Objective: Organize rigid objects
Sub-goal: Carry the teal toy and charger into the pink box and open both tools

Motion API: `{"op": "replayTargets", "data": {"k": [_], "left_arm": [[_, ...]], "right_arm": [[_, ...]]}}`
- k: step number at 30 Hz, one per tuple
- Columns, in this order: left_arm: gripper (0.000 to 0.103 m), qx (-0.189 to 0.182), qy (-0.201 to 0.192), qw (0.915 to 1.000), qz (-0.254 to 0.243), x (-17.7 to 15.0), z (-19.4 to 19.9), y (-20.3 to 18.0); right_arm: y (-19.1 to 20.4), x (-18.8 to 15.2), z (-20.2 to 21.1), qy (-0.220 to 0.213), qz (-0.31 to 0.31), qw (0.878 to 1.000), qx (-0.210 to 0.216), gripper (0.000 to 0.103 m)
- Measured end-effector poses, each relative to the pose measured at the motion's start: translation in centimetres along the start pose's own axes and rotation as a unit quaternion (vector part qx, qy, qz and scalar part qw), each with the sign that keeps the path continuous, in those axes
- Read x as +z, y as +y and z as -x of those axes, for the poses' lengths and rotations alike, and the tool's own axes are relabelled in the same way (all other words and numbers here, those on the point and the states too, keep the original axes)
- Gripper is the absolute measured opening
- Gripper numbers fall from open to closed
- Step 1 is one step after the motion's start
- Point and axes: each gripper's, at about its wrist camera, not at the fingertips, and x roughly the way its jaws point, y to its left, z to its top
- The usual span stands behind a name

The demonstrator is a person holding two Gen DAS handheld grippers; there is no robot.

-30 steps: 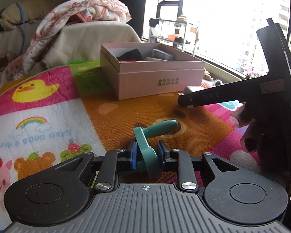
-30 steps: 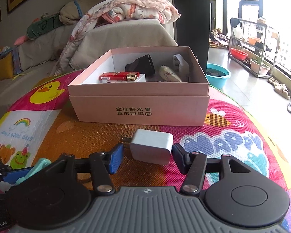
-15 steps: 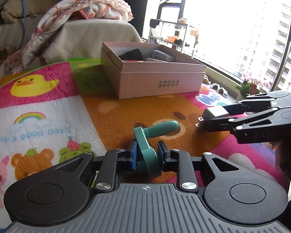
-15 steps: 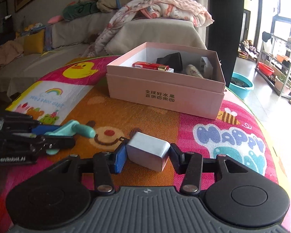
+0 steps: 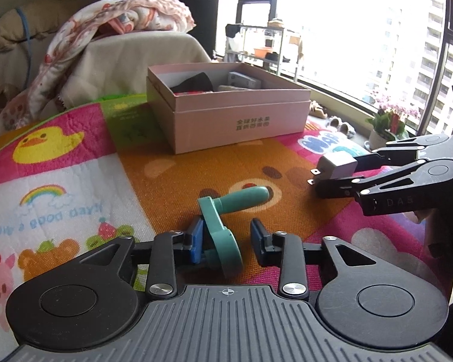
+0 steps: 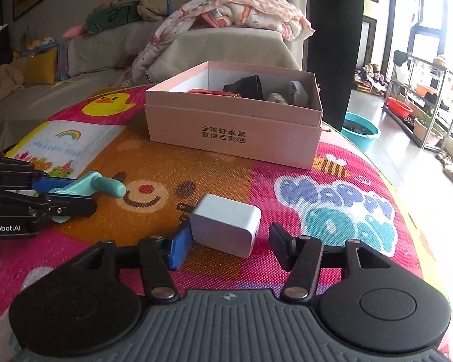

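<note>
A teal crank handle [image 5: 226,211] lies on the colourful play mat [image 5: 75,181] between the jaws of my left gripper [image 5: 228,242]. Those jaws are opening: the left blue pad [image 5: 196,242] still touches the handle and the right pad stands clear. A white plug charger [image 6: 225,229] sits on the mat [image 6: 332,205] between the jaws of my right gripper [image 6: 229,247], which are also opening; a gap shows on its right side. In the left wrist view the charger [image 5: 336,166] and right gripper [image 5: 338,178] are at the right. In the right wrist view the left gripper [image 6: 72,194] and handle [image 6: 105,185] are at the left.
An open pink box [image 5: 241,120] stands further back on the mat, holding a red lighter [image 6: 214,93], a black object [image 6: 247,86] and white items. A sofa with a blanket [image 6: 232,12] lies behind. Right of the mat, a teal basin [image 6: 361,128] sits on the floor.
Both pairs of jaws have spread apart, off the handle and the charger. The right gripper rolled from upright to level and shifted right in the left wrist view.
</note>
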Motion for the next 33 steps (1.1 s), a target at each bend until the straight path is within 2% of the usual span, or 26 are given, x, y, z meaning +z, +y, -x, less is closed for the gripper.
{"op": "replayTargets", "data": {"k": [4, 6, 7, 13, 16, 17, 19, 25, 30, 33], "left_arm": [[0.061, -0.009, 0.022, 0.9990, -0.038, 0.4, -0.4, -1.3], [0.069, -0.015, 0.028, 0.9992, -0.025, 0.6, -0.7, -1.3], [0.070, -0.016, 0.028, 0.9994, -0.012, 0.8, -0.8, -1.2], [0.069, 0.000, 0.027, 0.9988, 0.040, 2.0, -1.9, -1.2], [0.068, 0.019, 0.024, 0.9991, 0.030, 2.3, -2.4, -1.8], [0.062, 0.025, 0.022, 0.9992, 0.023, 2.3, -2.5, -2.0], [0.062, 0.033, 0.019, 0.9993, 0.009, 2.2, -2.5, -2.4], [0.061, 0.025, 0.017, 0.9995, 0.000, 1.7, -1.9, -2.4], [0.061, 0.022, 0.021, 0.9995, -0.001, 1.2, -1.1, -2.1], [0.061, 0.024, 0.021, 0.9995, 0.001, 0.9, -0.7, -2.0]], "right_arm": [[-0.1, 0.0, 0.0, -0.001, -0.006, 1.000, 0.003, 0.058], [-0.3, 0.0, -0.1, -0.001, -0.010, 1.000, 0.006, 0.058], [-0.3, 0.0, -0.1, -0.001, -0.012, 1.000, 0.007, 0.058], [-0.4, 0.0, -0.1, -0.002, -0.016, 1.000, 0.008, 0.058], [-0.4, 0.0, -0.1, -0.002, -0.016, 1.000, 0.008, 0.058], [-0.4, 0.0, -0.1, -0.002, -0.016, 1.000, 0.008, 0.058], [-0.4, 0.0, -0.1, -0.002, -0.016, 1.000, 0.007, 0.058], [-0.3, 0.1, -0.1, -0.001, -0.020, 1.000, -0.003, 0.058], [-0.4, 0.7, -0.4, 0.000, -0.062, 0.998, 0.006, 0.058], [0.2, 0.9, -0.8, 0.003, -0.062, 0.998, -0.006, 0.058]]}}
